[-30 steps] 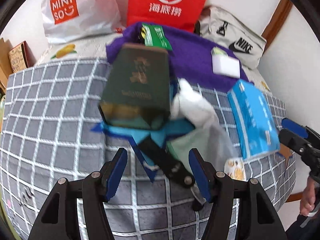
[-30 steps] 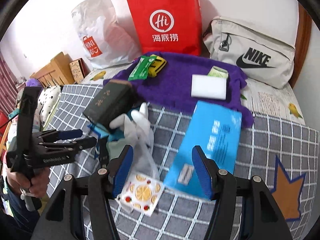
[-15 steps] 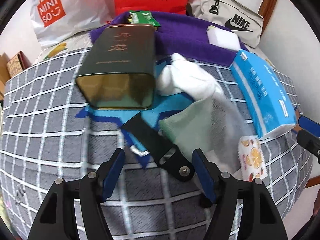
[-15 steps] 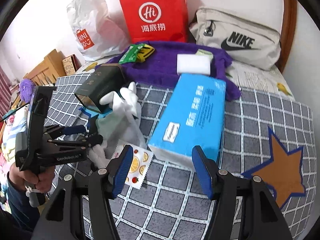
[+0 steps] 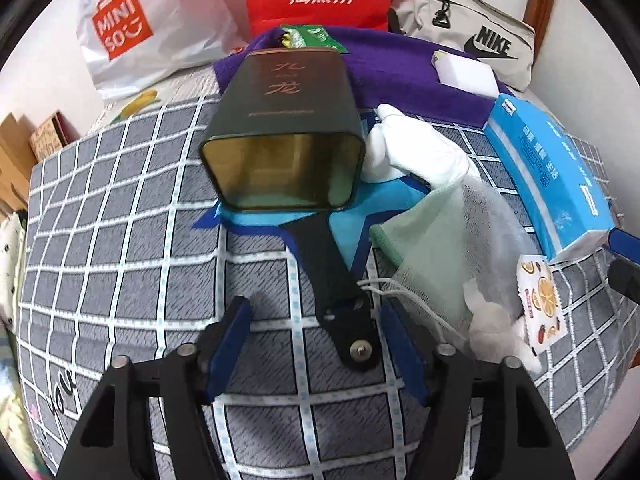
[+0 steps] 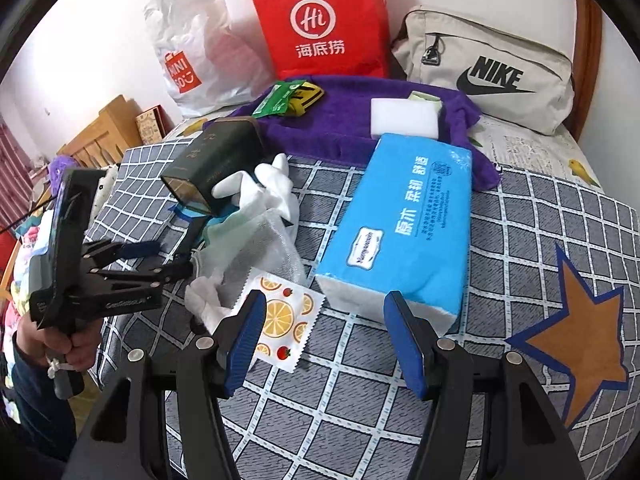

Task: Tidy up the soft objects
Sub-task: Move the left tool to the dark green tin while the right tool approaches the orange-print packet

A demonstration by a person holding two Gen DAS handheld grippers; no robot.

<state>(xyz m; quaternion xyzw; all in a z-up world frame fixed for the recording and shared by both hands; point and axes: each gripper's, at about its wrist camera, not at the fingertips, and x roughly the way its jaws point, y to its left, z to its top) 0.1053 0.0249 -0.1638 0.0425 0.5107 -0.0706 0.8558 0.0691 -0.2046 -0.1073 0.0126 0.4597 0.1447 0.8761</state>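
Note:
In the left wrist view my left gripper [image 5: 314,306] points down at the checked quilt [image 5: 120,240]. Its jaws are closing around the buckle end of a black strap [image 5: 352,336], and the pads do not press on it. The strap runs out from under a dark green tin [image 5: 280,120] lying on its side. A white glove [image 5: 416,152] and a pale green mesh bag [image 5: 440,240] lie to the right. My right gripper [image 6: 326,296] stands open and holds nothing, just short of the blue tissue pack [image 6: 404,224]. An orange-print wipe packet [image 6: 280,320] lies by its left finger.
A purple towel [image 6: 340,120] at the back carries a white sponge [image 6: 402,118] and a green packet [image 6: 280,98]. Behind it stand a red paper bag [image 6: 324,24], a white plastic bag [image 6: 192,52] and a beige Nike bag [image 6: 488,68]. A hand [image 6: 68,348] holds the left gripper [image 6: 172,258].
The left gripper has sunk and rolled toward the strap's buckle end, and its jaws widened, then narrowed. The right gripper has dropped closer to the tissue pack's near end.

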